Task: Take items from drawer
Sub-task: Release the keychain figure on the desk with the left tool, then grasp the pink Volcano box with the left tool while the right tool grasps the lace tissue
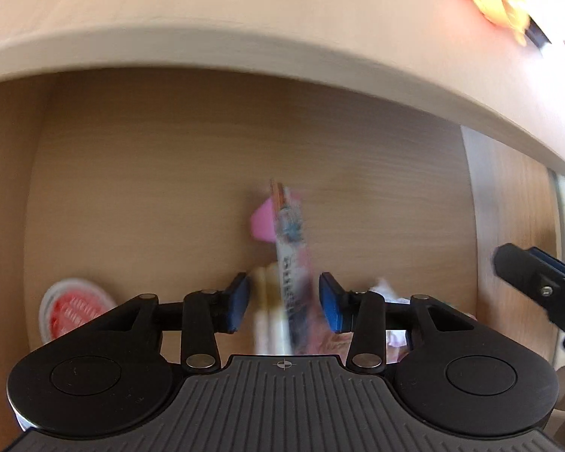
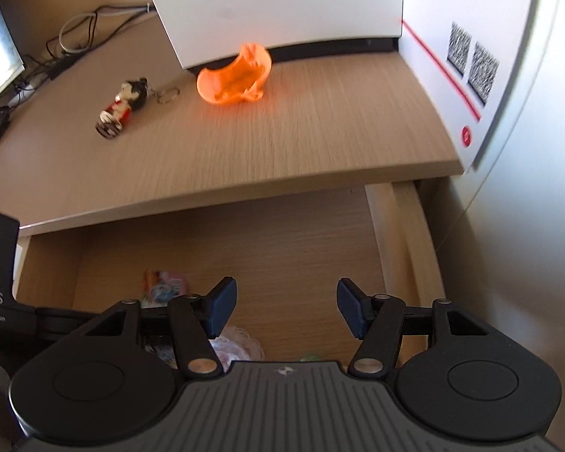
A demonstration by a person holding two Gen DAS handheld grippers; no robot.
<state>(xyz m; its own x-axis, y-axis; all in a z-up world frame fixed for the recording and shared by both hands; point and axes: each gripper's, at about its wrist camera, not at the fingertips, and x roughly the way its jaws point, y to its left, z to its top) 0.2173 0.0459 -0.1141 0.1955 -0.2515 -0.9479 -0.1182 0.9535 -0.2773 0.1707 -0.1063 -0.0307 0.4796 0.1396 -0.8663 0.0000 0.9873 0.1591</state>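
Note:
The open wooden drawer (image 1: 150, 188) lies under the desk edge. My left gripper (image 1: 286, 301) hovers low inside it, its jaws apart. A blurred colourful packet (image 1: 292, 256) stands edge-on between the blue pads (image 1: 239, 303) without clearly touching either, with a cream item (image 1: 265, 301) beside it and a pink piece (image 1: 263, 222) behind. A round red-and-white lid (image 1: 75, 312) lies at the drawer's left. My right gripper (image 2: 286, 307) is open above the drawer (image 2: 282, 256), with nothing between its fingers. Under it lies a white crumpled thing (image 2: 241, 339), and the colourful packet (image 2: 165, 286) is to its left.
On the desk top (image 2: 320, 132) lie an orange toy (image 2: 237, 75) and a small figure keychain (image 2: 122, 107), in front of a white box (image 2: 282, 0). Cables (image 2: 75, 34) trail at the back left. The drawer's right wall (image 2: 391, 245) stands close to my right gripper.

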